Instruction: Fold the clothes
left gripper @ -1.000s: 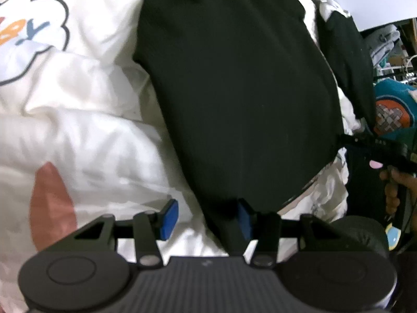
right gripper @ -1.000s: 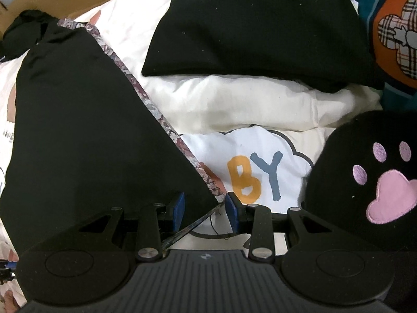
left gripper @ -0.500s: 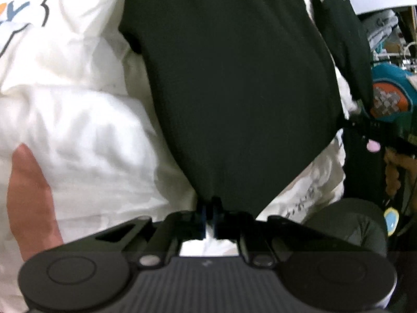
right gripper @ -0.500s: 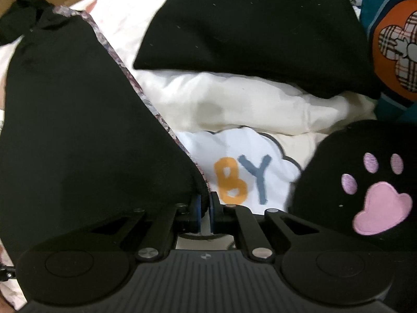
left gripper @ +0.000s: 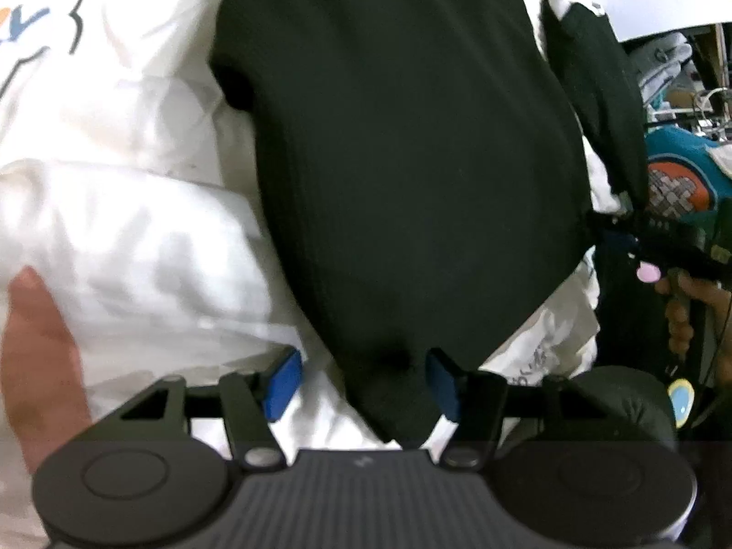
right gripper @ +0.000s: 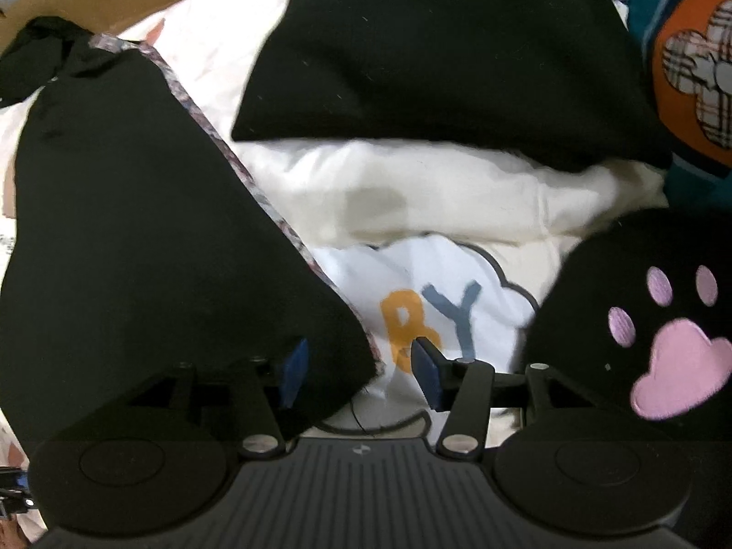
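left wrist view: the left gripper [left gripper: 361, 382] sits at 6 o'clock, its two blue pads spread and opening. a lower corner of the black garment [left gripper: 411, 160] hangs down between the jaws, close beside the right-hand pad, and whether it touches that pad is unclear; the left pad stands clear of it. from there the black garment spreads up toward 12 o'clock, lying flat over a white duvet [left gripper: 137, 238]. a pink patch on the duvet shows at 8 o'clock, and part of a cloud print at 10 o'clock. at 3 o'clock a hand [left gripper: 686, 302] grips the dark handle of the other tool, with a teal cloth [left gripper: 681, 174] just above it.

right wrist view: the right gripper [right gripper: 361, 373] is at 6 o'clock, its blue pads apart and opening. the pointed corner of the black garment [right gripper: 137, 238], edged with a patterned trim, lies between the jaws beside the left pad; the right pad is clear of it. the garment runs off toward 10 o'clock. just beyond the pads the white duvet [right gripper: 457, 201] shows a cloud print with the letters "by". a black paw cushion [right gripper: 640, 320] with pink pads lies at 3 o'clock, a black pillow [right gripper: 434, 55] at 12 o'clock, and a teal cloth [right gripper: 686, 68] with an orange patch at 2 o'clock.
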The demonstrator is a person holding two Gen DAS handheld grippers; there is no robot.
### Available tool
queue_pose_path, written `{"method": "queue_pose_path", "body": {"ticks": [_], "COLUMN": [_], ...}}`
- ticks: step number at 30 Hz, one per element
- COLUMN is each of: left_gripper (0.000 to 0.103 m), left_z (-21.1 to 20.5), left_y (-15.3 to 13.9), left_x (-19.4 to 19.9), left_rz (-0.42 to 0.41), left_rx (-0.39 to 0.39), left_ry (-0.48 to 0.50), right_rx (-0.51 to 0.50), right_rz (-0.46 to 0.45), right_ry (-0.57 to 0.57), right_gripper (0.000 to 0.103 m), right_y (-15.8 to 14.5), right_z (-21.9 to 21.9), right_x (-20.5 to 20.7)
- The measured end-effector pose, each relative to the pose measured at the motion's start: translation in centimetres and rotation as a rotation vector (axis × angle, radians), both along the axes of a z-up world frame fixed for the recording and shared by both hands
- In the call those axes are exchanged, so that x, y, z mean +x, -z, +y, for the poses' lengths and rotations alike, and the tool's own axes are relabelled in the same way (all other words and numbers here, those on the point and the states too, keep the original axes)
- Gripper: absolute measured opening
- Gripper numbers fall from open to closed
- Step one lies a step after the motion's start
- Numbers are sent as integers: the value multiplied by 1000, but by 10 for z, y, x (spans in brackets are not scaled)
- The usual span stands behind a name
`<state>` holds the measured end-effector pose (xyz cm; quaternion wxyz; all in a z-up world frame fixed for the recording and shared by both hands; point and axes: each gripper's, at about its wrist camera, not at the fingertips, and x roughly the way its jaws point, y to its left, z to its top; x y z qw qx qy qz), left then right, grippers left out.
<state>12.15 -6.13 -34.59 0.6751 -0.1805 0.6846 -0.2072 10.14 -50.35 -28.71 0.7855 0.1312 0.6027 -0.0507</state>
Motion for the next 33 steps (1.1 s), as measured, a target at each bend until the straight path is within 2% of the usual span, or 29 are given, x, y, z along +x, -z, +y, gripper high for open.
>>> {"method": "queue_pose_path", "body": {"ticks": [4, 6, 9, 10, 12, 13, 20, 28, 31, 33], "left_gripper": [47, 30, 14, 12, 8, 7, 5, 6, 17, 24], "left_z": [-2, -3, -5, -7, -8, -9, -16, -11, -16, -16], "left_y": [3, 5, 10, 11, 11, 10, 4, -6, -10, -11], "left_x": [1, 1, 0, 0, 0, 0, 0, -4, -4, -3], "left_rz": [-9, -7, 8, 6, 3, 6, 48, 18, -4, -9], "left_rx": [-14, -20, -24, -23, -21, -18, -19, -9, 26, 48], "left_ry": [-4, 4, 10, 14, 19, 20, 42, 72, 72, 34], "right_rx": [3, 9, 20, 24, 34, 28, 14, -37, 2, 23], "right_rz": [-13, -5, 20, 23, 27, 31, 64, 100, 86, 75], "right_ry": [-23, -25, -40, -43, -45, -47, -34, -19, 21, 46], "right_gripper": [55, 55, 54, 50, 28, 17, 9, 8, 12, 22], "right_y": [4, 8, 17, 18, 20, 20, 8, -2, -7, -11], "right_z": [-2, 0, 5, 6, 6, 6, -3, -5, -11, -14], "right_x": [3, 6, 8, 7, 3, 3, -3, -14, -20, -22]}}
